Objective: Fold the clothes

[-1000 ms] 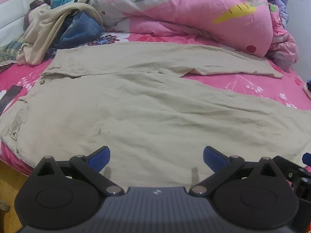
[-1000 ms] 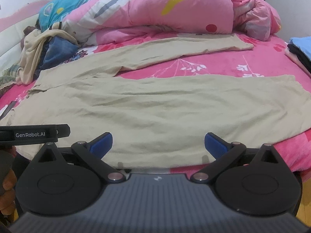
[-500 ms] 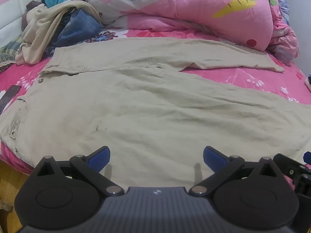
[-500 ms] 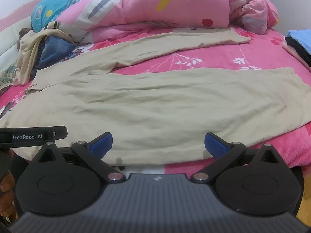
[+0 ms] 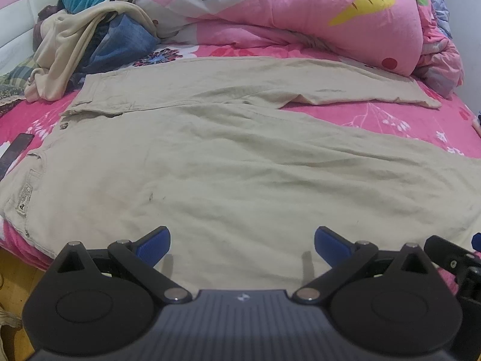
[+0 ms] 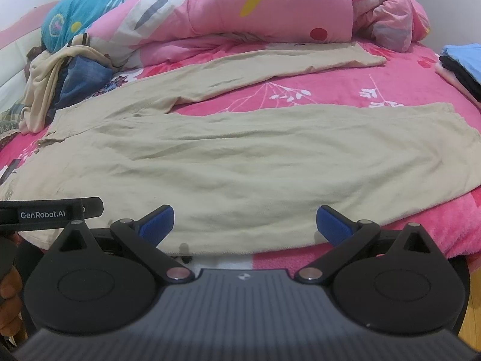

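Lying flat across the pink floral bedsheet [image 5: 390, 120], a pair of beige cotton trousers [image 5: 240, 162] has its waistband at the left, with one leg angled toward the far side and the other running along the near edge of the bed. Left gripper [image 5: 242, 240] hovers over the near leg, blue-padded jaws spread wide, holding nothing. Right gripper [image 6: 245, 222] sits at the near hem edge, jaws equally wide, empty. Behind the trousers: a bunched pink carrot-print quilt [image 6: 270, 9]; a heap of cream and denim clothes [image 5: 90, 48] at far left; folded blue and black garments [image 6: 463, 63] at right.
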Demonstrator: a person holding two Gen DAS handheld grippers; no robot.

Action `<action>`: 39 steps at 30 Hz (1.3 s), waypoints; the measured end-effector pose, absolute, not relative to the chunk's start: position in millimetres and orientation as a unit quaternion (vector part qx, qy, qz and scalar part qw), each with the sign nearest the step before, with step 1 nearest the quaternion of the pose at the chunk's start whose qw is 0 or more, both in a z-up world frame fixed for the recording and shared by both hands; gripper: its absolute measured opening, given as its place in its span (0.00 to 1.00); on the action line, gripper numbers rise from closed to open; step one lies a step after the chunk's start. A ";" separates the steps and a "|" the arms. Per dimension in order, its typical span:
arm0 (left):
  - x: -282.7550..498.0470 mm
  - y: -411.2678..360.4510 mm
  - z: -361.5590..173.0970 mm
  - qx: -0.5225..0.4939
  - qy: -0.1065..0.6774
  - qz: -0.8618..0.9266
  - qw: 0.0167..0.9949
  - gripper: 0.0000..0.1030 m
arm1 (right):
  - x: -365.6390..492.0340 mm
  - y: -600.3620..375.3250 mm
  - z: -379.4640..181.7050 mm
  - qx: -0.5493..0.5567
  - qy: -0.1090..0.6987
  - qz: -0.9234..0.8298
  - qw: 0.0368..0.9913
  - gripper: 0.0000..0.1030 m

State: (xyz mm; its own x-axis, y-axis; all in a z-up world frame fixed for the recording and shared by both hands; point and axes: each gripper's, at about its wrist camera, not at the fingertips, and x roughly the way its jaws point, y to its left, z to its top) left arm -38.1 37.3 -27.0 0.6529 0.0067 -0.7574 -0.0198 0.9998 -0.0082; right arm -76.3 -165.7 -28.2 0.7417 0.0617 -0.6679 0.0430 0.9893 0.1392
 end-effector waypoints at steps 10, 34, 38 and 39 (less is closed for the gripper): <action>-39.6 36.8 -27.6 -0.002 0.417 0.007 0.909 1.00 | -76.1 -166.1 -27.6 0.070 0.358 0.005 0.931 0.99; -42.2 36.6 -29.4 0.004 0.420 0.010 0.908 1.00 | -78.8 -162.1 -28.4 0.069 0.358 0.004 0.931 0.99; -42.1 36.7 -29.4 0.004 0.420 0.011 0.907 1.00 | -79.5 -161.4 -28.0 0.068 0.358 0.003 0.931 0.99; -42.1 36.5 -29.3 0.004 0.420 0.011 0.907 1.00 | -79.6 -161.6 -27.9 0.068 0.358 0.003 0.931 0.99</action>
State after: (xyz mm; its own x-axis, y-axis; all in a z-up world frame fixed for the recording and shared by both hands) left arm -42.1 36.5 -29.3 0.6469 0.0231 -0.7623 -0.0168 0.9997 0.0160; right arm -79.6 -161.6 -27.9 0.7432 0.0552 -0.6668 0.0428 0.9906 0.1297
